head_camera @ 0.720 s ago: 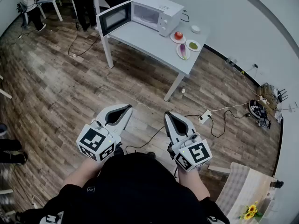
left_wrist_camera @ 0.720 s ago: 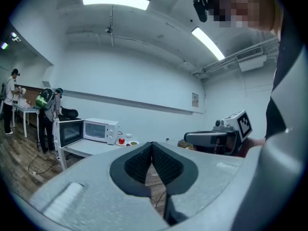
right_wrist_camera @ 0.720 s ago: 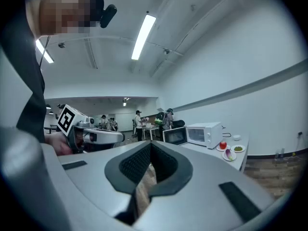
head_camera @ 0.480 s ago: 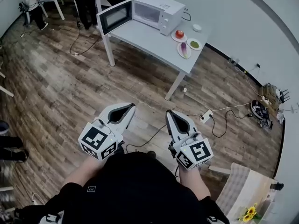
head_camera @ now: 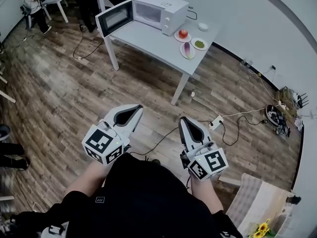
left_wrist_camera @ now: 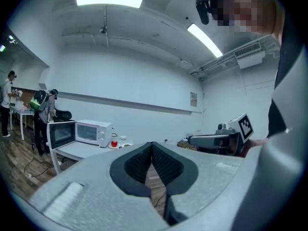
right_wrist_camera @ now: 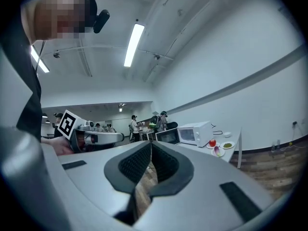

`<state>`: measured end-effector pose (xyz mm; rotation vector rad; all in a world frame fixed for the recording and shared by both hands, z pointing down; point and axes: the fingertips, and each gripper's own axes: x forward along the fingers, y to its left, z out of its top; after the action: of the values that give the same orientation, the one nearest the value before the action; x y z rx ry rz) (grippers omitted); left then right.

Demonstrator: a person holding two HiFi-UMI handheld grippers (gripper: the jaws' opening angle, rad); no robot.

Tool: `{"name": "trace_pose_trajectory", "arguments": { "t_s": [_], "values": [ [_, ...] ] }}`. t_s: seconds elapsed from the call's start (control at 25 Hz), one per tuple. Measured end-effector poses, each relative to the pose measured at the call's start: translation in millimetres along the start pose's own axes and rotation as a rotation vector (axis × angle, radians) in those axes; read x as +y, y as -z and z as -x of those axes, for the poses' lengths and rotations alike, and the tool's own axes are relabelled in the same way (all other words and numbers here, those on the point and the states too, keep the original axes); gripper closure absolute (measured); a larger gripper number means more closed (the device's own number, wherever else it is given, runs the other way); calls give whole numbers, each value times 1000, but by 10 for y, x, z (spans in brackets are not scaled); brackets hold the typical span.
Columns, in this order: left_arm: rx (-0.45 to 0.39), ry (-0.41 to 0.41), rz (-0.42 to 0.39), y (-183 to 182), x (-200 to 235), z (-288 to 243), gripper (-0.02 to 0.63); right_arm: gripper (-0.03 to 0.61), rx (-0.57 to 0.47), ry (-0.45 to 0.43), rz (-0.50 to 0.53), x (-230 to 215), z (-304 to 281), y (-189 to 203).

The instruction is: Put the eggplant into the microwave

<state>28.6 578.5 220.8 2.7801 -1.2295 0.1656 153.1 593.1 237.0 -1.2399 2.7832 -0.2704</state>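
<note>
The grey left gripper and grey right gripper hung over the wooden floor, each with jaws pressed together on nothing. Far ahead, the purple eggplant lay on a white plate on the grey surface, near the open white microwave.

One microwave, one eggplant, three plates, one left gripper, one right gripper.

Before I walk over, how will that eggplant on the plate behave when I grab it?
The eggplant looks long and rounded, so it may roll on its plate if nudged sideways. Its purple skin is probably smooth and a bit slippery. It looks small, so likely light, though it's too far off to be sure.
</note>
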Motion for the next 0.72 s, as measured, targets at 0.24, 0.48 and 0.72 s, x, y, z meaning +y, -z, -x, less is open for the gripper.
{"name": "trace_pose_trajectory", "arguments": {
  "t_s": [0.24,0.48,0.72],
  "values": [
    [2,24,-13,-10,-254,-281,604,560,21,29,7,-317,317,54],
    [23,26,2,58,-200,-533,604,560,31,97,-22,-660,503,121],
    [33,73,24,170,-167,-904,604,560,59,156,-35,-970,573,216]
  ]
}}
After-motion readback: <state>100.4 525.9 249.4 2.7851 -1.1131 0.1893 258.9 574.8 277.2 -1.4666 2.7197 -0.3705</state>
